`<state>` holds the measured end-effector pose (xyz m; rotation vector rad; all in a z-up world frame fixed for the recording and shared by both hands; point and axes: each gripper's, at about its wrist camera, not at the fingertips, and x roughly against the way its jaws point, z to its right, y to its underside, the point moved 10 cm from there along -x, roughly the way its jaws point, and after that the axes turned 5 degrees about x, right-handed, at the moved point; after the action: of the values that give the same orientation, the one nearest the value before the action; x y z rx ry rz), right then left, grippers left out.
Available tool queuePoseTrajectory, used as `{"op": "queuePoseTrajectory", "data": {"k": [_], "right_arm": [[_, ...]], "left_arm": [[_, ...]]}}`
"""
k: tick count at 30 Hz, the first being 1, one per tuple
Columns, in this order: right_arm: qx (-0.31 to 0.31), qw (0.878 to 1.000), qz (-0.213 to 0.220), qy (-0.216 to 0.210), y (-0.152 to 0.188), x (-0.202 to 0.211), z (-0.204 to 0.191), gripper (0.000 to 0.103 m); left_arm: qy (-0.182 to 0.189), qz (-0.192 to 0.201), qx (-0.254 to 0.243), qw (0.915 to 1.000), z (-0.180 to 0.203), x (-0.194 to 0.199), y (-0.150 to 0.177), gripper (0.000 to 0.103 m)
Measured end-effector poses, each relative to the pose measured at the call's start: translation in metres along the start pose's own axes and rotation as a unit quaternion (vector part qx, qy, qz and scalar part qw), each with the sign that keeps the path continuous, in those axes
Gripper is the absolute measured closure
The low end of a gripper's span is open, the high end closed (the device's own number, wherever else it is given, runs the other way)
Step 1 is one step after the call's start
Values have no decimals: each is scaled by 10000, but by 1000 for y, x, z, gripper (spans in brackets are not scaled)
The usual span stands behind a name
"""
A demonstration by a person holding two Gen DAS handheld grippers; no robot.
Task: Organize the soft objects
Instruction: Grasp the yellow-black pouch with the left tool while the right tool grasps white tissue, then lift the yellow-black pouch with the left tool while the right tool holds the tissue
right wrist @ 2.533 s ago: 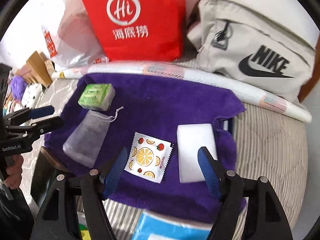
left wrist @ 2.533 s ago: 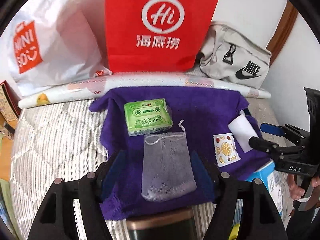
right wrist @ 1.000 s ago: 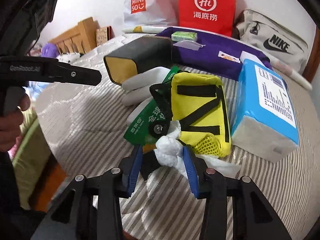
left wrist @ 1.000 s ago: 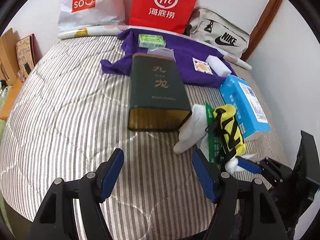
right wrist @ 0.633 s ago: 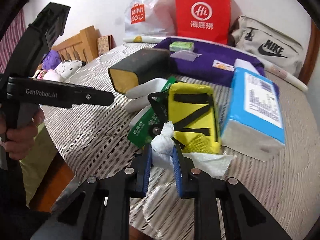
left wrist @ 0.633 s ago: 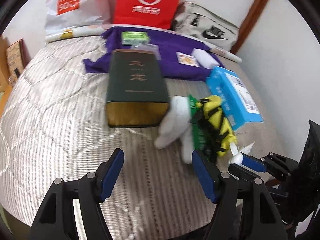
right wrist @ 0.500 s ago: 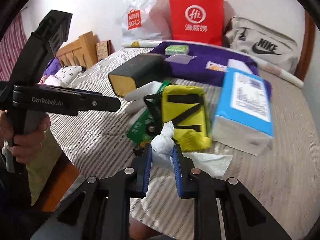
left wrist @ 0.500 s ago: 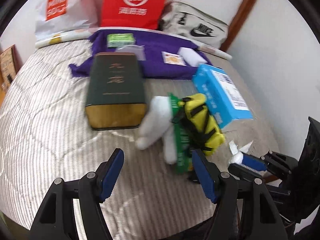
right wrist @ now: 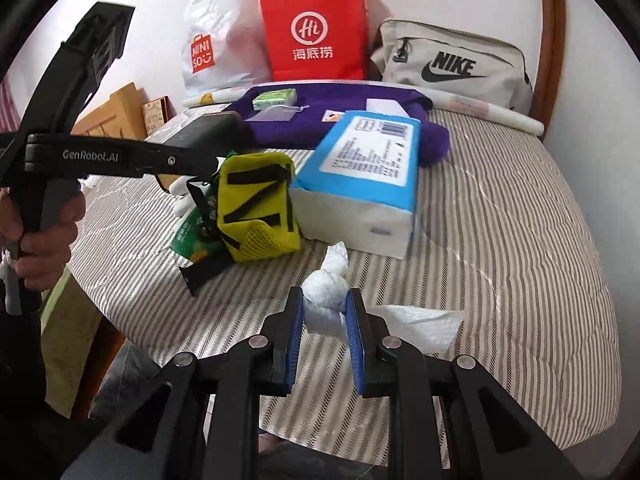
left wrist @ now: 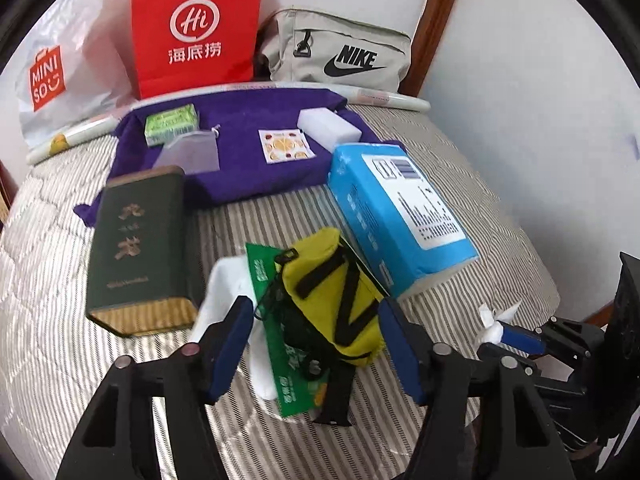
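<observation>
My right gripper (right wrist: 325,305) is shut on a crumpled white tissue (right wrist: 326,284) and holds it over the striped bed near its front edge; it also shows in the left wrist view (left wrist: 494,328). My left gripper (left wrist: 316,316) is open and empty, its fingers on either side of a yellow pouch (left wrist: 334,292) that lies on a green packet (left wrist: 280,340) and a white glove (left wrist: 226,296). The pouch also shows in the right wrist view (right wrist: 258,208). A purple towel (left wrist: 244,168) at the back holds a green tissue pack (left wrist: 172,124), a mesh bag (left wrist: 188,154), a fruit-print sachet (left wrist: 285,146) and a white sponge (left wrist: 328,128).
A blue tissue box (left wrist: 400,208) lies right of the pouch and a dark green tin (left wrist: 138,248) left of it. A red paper bag (left wrist: 196,24), a Miniso bag (left wrist: 60,64) and a Nike bag (left wrist: 340,52) stand against the wall.
My right gripper closed on the tissue and drew it back from the pouch. My left gripper moved right and forward until its open fingers came around the yellow pouch.
</observation>
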<state>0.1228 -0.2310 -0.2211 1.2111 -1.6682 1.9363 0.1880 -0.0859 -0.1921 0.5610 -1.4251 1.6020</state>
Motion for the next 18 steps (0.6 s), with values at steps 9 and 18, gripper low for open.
{"op": "queuePoseTrajectory", "data": {"k": [9, 18], "right_arm": [[-129, 9998, -109, -38, 5, -15, 11, 82], [-180, 9995, -230, -130, 10, -25, 9, 81]], "left_arm": [[154, -304, 127, 9993, 8, -22, 9, 62], [13, -632, 265, 9976, 6, -48, 11, 58]]}}
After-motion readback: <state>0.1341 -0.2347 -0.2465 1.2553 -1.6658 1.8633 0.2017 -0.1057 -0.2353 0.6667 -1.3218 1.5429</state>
